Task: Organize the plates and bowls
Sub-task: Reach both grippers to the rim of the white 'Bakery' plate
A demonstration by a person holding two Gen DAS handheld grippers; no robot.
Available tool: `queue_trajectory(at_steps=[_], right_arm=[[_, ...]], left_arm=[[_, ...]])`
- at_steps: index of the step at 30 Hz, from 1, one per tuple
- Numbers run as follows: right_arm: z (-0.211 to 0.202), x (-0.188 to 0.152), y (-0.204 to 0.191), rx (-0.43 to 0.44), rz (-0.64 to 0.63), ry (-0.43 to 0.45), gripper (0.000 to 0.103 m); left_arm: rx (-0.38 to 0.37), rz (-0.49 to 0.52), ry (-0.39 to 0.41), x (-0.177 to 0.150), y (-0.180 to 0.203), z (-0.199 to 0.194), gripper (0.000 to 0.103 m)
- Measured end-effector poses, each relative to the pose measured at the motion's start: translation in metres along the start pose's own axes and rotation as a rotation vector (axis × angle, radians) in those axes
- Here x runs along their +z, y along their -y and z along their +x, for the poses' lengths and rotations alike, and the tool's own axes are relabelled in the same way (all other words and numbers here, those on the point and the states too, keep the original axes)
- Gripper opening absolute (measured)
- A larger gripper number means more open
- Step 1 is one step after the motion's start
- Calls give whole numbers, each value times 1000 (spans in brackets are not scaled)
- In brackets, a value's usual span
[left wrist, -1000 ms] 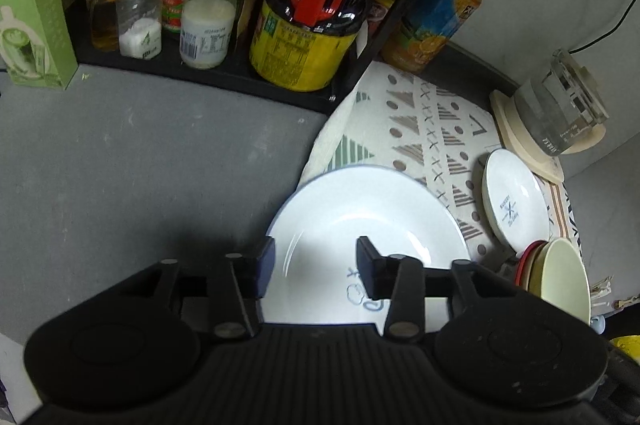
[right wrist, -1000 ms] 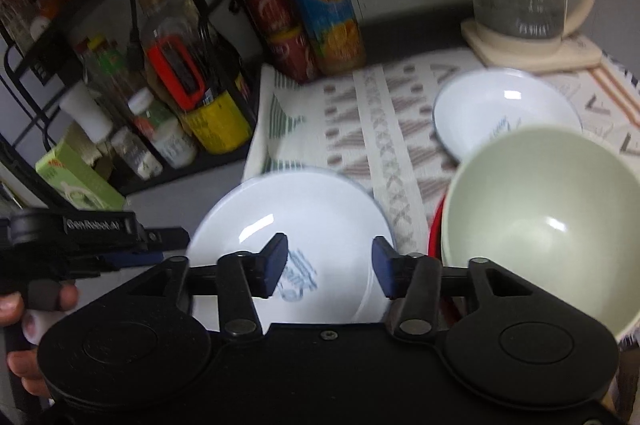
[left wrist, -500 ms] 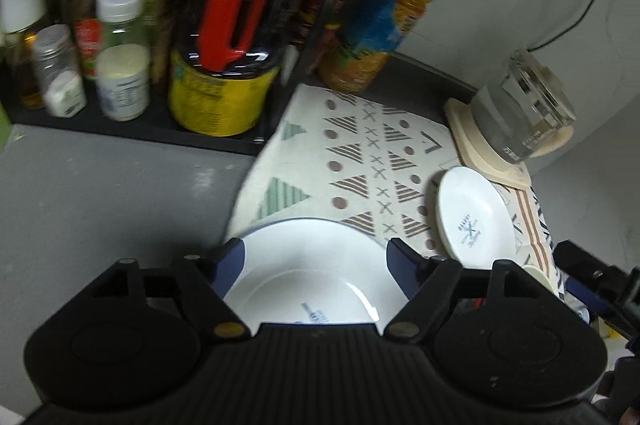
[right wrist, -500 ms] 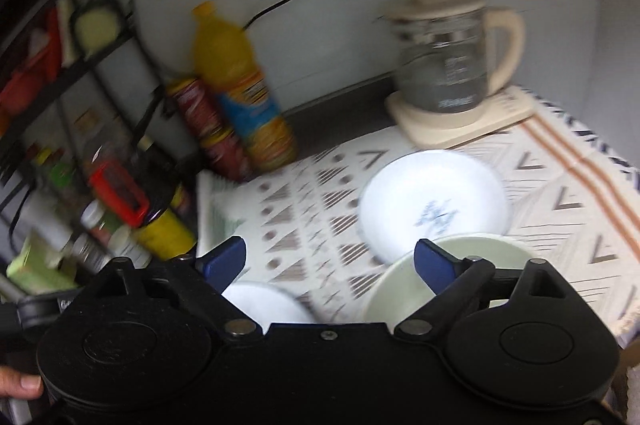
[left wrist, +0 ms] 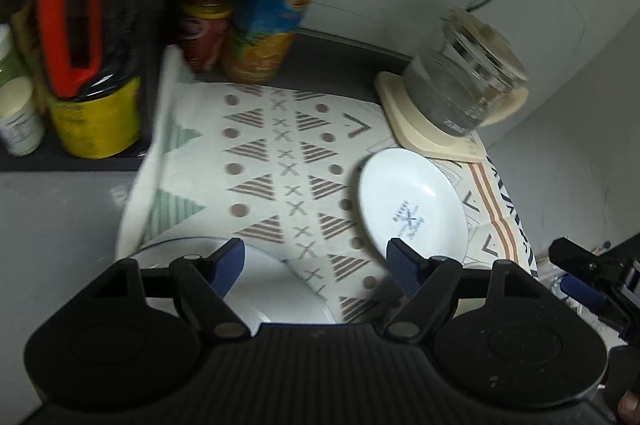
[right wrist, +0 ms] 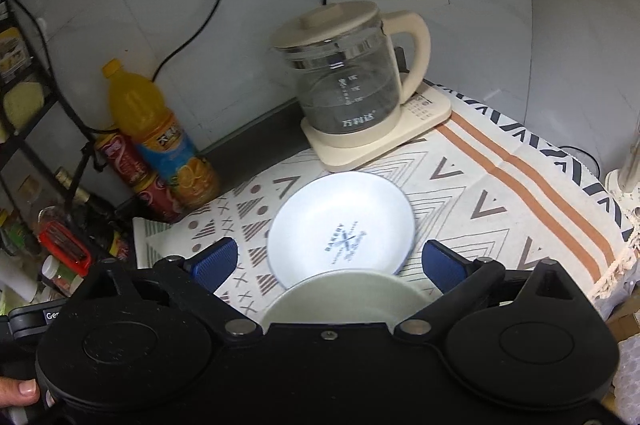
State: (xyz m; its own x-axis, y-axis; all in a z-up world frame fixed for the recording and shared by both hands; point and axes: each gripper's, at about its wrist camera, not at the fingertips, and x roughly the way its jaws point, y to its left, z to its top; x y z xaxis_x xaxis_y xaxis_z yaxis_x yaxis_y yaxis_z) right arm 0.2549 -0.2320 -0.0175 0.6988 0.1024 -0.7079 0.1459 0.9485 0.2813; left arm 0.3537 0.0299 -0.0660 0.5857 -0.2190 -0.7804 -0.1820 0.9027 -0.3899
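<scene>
A small white plate [left wrist: 412, 203] [right wrist: 340, 227] with a blue logo lies on the patterned cloth [left wrist: 276, 165] [right wrist: 500, 201]. My left gripper [left wrist: 316, 257] hangs open above the cloth, to the left of that plate. A large white plate [left wrist: 276, 289] lies under its left finger, partly hidden. My right gripper [right wrist: 330, 261] is open, just short of the small plate's near edge. A pale green bowl [right wrist: 344, 297] sits below it, mostly hidden by the gripper body. Neither gripper holds anything.
A glass kettle [right wrist: 348, 73] [left wrist: 460, 85] on its cream base stands behind the small plate. An orange juice bottle [right wrist: 160, 133] [left wrist: 276, 5], red cans [right wrist: 132, 165] and a rack of jars [left wrist: 80, 65] line the left. A hand [right wrist: 18, 389] shows at the lower left.
Both grippers have opened wide and turned right, off the large white plate; the small plate and kettle have come into view, and the right gripper has risen off the green bowl.
</scene>
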Motion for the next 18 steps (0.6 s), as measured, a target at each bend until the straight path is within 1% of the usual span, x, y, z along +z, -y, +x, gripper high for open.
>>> queue_trajectory(at_steps=[1, 3, 5, 6, 9, 12, 15, 17, 18], right_arm=[[3, 2, 5, 6, 0, -10, 94], [11, 8, 15, 13, 8, -36, 84], [18, 13, 25, 23, 18, -66, 77], [22, 15, 29, 31, 19, -77, 74], [37, 22, 41, 37, 18, -113, 68], [50, 28, 52, 46, 17, -146, 61], [64, 32, 63, 47, 24, -178, 56], [73, 35, 69, 53, 21, -197, 56], [77, 37, 71, 56, 14, -204, 56]], left_arm=[[-5, 6, -2, 1, 5, 4, 76], [-3, -2, -13, 4, 13, 12, 76], [-16, -10, -20, 5, 19, 18, 74], [-22, -11, -20, 6, 22, 22, 73], [-11, -16, -44, 8, 31, 37, 69], [-11, -12, -56, 11, 39, 49, 63], [-7, -21, -78, 14, 43, 63, 55], [1, -32, -92, 16, 45, 72, 48], [4, -34, -99, 17, 46, 76, 47]])
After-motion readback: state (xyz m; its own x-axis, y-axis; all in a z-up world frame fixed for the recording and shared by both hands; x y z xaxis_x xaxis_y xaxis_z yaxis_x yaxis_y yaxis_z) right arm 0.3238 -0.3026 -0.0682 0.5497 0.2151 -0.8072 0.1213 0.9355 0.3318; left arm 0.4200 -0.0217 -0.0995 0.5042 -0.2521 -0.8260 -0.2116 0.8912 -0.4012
